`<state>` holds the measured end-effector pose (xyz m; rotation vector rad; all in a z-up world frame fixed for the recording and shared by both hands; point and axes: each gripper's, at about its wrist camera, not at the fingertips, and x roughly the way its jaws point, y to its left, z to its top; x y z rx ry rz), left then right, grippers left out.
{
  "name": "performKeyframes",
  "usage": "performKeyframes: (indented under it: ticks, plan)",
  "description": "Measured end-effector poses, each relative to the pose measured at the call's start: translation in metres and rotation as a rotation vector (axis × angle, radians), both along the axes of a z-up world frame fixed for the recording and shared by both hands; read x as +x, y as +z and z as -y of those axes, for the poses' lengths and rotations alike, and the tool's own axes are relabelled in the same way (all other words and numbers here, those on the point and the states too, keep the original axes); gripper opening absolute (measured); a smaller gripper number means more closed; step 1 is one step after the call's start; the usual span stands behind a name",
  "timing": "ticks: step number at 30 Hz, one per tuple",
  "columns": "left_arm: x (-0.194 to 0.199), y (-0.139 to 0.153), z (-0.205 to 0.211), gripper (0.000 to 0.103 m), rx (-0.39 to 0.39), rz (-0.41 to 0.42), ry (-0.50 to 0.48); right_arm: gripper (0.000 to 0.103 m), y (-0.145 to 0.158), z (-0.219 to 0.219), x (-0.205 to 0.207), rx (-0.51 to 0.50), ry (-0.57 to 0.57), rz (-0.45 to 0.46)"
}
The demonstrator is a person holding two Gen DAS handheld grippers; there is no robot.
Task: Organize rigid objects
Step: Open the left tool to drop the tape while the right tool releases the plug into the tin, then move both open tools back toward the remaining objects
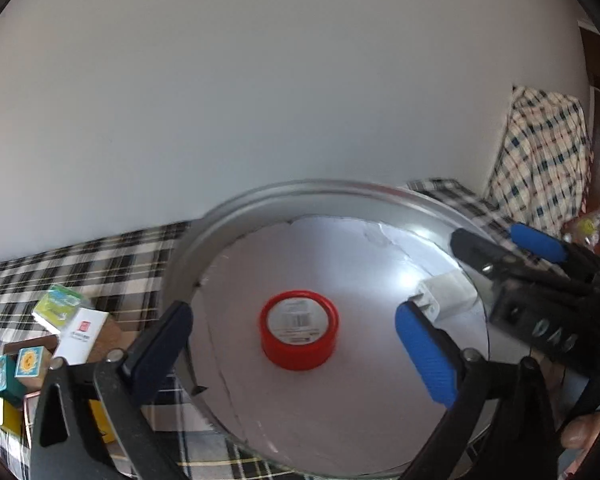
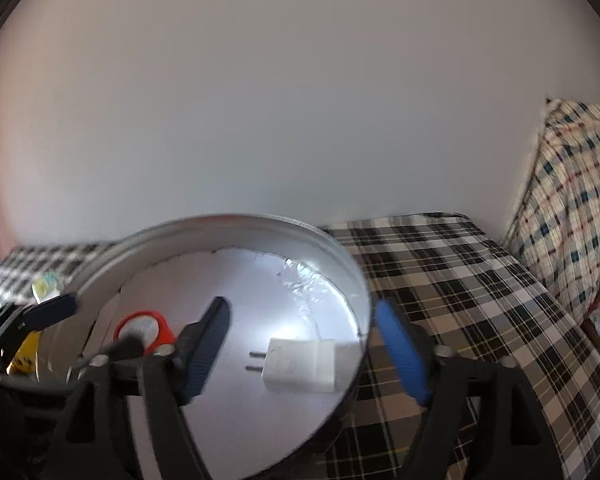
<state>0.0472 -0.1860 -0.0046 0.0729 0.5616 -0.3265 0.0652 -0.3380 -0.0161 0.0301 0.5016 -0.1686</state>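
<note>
A round metal tray with a white lining sits on the plaid cloth. A red round tin lies flat at its middle. My left gripper is open, with the tin between its wide fingers and untouched. A white charger plug lies near the tray's right wall. My right gripper is open over it, its pads clear of the plug and its blue finger outside the rim. The right gripper shows at the left wrist view's right side. In the right wrist view the left gripper partly hides the tin.
Several small boxes lie in a heap left of the tray. The plaid cloth runs on to the right of the tray. A plaid cushion leans at the far right. A white wall stands close behind. A person's fingertip shows at the lower right.
</note>
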Motion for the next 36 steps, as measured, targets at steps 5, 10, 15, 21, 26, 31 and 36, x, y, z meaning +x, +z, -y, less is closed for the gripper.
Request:
performKeyframes:
  ticks: [5, 10, 15, 21, 26, 31, 36]
  plan:
    - [-0.003, 0.002, -0.006, 0.103, -0.020, 0.012, 0.007, 0.087, 0.005, 0.010, -0.005, 0.046, -0.035, 0.048]
    - [-0.008, 0.004, -0.011, 0.103, -0.006, 0.037, 0.029, 0.087, 0.006, 0.012, -0.006, 0.043, -0.057, 0.048]
    - [-0.015, 0.008, -0.020, 0.103, 0.002, 0.084, 0.061, 0.087, 0.013, 0.014, -0.021, 0.013, -0.097, 0.154]
    - [-0.017, 0.007, -0.030, 0.103, 0.043, 0.139, 0.120, 0.088, 0.020, 0.010, -0.044, -0.044, -0.155, 0.335]
    - [-0.019, 0.007, -0.038, 0.103, 0.045, 0.155, 0.137, 0.092, 0.019, 0.014, -0.041, -0.033, -0.174, 0.324]
    - [-0.022, 0.007, -0.046, 0.103, 0.043, 0.158, 0.139, 0.092, 0.018, 0.019, -0.047, 0.008, -0.200, 0.310]
    - [-0.024, 0.006, -0.054, 0.103, 0.039, 0.152, 0.147, 0.092, 0.019, 0.005, -0.054, -0.009, -0.211, 0.327]
